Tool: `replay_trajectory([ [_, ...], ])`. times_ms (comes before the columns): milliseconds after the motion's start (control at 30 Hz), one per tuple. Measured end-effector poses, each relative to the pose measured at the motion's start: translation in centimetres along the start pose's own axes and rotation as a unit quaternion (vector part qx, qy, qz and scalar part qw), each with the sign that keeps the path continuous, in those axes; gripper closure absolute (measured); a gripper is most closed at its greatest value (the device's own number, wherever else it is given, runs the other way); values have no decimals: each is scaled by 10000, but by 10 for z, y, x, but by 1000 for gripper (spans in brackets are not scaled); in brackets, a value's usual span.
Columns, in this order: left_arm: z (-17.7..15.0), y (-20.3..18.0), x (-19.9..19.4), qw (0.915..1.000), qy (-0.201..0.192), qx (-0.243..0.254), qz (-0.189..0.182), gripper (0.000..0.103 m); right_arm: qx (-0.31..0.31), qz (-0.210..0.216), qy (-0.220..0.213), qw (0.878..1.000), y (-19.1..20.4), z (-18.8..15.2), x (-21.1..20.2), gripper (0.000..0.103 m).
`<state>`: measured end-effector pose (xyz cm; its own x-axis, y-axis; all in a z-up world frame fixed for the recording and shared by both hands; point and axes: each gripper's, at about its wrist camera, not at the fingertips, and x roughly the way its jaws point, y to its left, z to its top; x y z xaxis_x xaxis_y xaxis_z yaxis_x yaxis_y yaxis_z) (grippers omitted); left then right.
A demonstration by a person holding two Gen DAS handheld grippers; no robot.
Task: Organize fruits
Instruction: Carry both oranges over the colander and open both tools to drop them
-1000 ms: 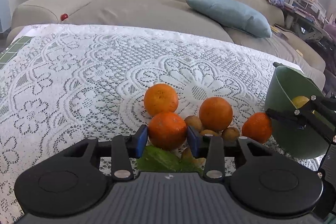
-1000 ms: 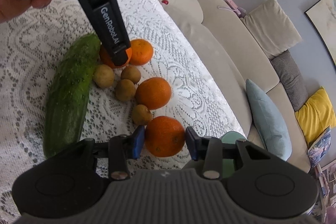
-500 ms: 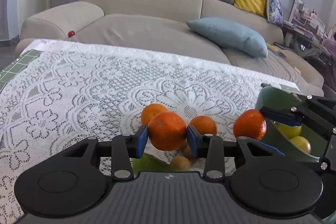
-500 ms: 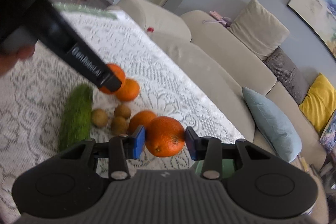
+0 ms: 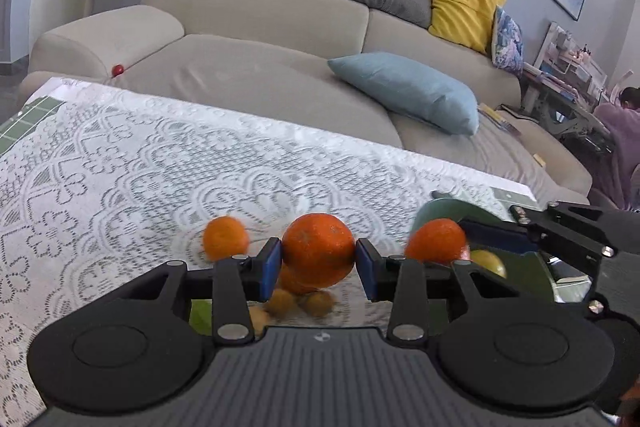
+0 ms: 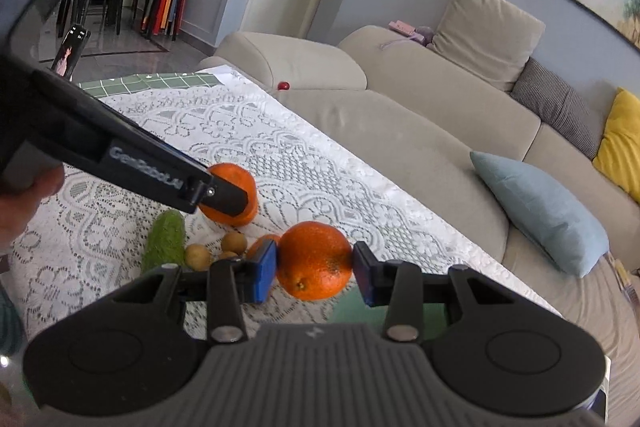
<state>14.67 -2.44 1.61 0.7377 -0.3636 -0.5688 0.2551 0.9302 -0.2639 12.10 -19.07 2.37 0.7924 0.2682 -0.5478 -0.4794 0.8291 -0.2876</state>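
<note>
Orange fruit sat clamped in both grippers, one in the left (image 5: 318,263) and one in the right (image 6: 314,273) near the green bowl (image 5: 440,207), already holding lemons (image 5: 488,263), while others lay on the lace.

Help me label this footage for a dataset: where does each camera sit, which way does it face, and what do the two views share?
Left wrist: on the left gripper, facing across the lace table to the sofa; its pads clamp an orange; the right gripper enters at right by the green bowl.
Right wrist: on the right gripper, facing along the table toward a doorway; it grips another orange; the left gripper and a hand show at left.
Shared: both oranges, table, sofa, blue cushion.
</note>
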Motion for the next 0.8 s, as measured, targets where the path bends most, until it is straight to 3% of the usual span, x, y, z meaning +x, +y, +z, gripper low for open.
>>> replay_trajectory([
  [467, 8, -66, 19, 9974, 417, -75, -592, 58, -279, 534, 961, 9935, -81, -18, 11, 64],
  [800, 3, -81, 44, 9952, 842, -163, -467, 58, -690, 731, 1333, 9860, -86, -33, 28, 64],
])
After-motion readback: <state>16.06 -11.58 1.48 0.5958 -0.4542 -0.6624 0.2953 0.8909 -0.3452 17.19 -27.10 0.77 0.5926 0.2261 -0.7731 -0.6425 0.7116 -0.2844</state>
